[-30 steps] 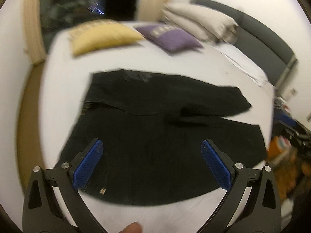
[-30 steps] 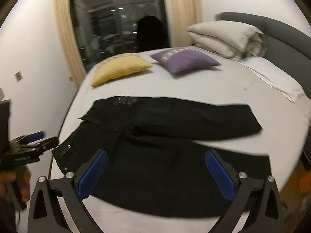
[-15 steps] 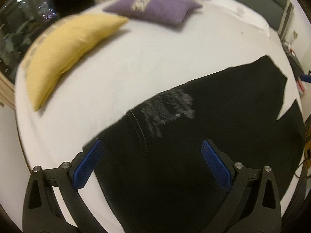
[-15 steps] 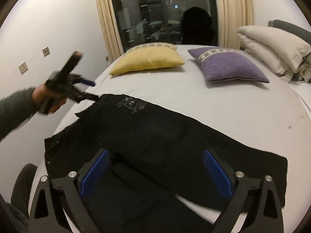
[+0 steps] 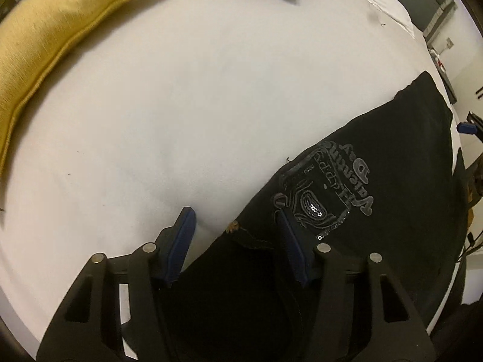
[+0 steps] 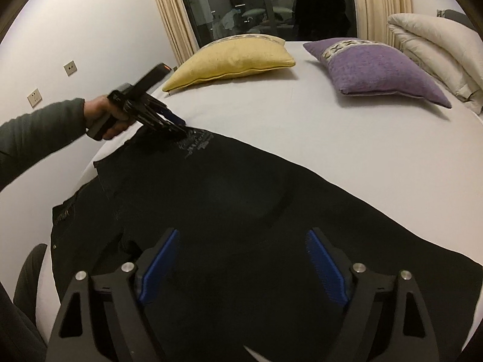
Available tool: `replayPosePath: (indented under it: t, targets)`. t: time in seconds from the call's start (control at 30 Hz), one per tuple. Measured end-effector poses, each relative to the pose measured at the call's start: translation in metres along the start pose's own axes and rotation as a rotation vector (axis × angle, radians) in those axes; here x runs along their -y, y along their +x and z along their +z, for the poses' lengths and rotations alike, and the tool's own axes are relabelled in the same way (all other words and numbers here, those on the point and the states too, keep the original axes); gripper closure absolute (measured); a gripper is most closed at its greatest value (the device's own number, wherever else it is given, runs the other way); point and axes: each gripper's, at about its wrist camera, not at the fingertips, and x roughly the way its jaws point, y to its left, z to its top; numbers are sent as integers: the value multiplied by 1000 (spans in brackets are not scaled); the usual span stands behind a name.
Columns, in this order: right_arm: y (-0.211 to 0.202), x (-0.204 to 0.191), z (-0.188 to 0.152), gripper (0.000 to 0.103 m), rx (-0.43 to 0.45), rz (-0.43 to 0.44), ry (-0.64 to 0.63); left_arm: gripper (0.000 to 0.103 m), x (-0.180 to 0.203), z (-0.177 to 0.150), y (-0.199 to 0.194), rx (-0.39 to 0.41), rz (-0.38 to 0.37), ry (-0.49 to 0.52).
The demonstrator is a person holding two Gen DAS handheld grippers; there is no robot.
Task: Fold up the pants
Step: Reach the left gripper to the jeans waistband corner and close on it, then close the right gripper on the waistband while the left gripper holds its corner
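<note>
In the left wrist view, the left gripper (image 5: 232,226) is pointed steeply down at the far waistband corner of the black pants (image 5: 377,187), which are spread on the white bed (image 5: 181,105). Its jaws have just been closing and are seen about half open, with the corner's edge and a small rivet lying between the blue pads (image 5: 181,241); whether the fabric is pinched yet cannot be told. A grey printed emblem (image 5: 329,193) is seen just beyond the fingertips, and a yellow cushion (image 5: 45,21) lies at the upper left. In the right wrist view, the right gripper (image 6: 241,259) is held low over a pant leg, its jaws wide though just narrowed slightly, gripping nothing. A purple cushion (image 6: 377,69) lies farther off.
</note>
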Motion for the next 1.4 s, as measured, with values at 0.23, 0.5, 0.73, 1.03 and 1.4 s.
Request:
replayPosePath:
  t: [0.23, 0.5, 0.73, 1.03, 1.4]
  targets:
    - [14, -5, 12, 17, -14, 5, -48, 86, 19, -7, 0, -14, 66, 103]
    - [25, 4, 46, 22, -28, -38, -123, 94, 51, -23, -33, 112, 200, 207]
    - [52, -2, 77, 25, -84, -38, -224, 94, 71, -56, -68, 230, 234, 273]
    - [115, -21, 98, 45, -284, -20, -383, 94, 84, -80, -83, 292, 236, 288]
    - [142, 10, 119, 45, -372, 47, -361, 94, 119, -106, -113, 370, 263, 363]
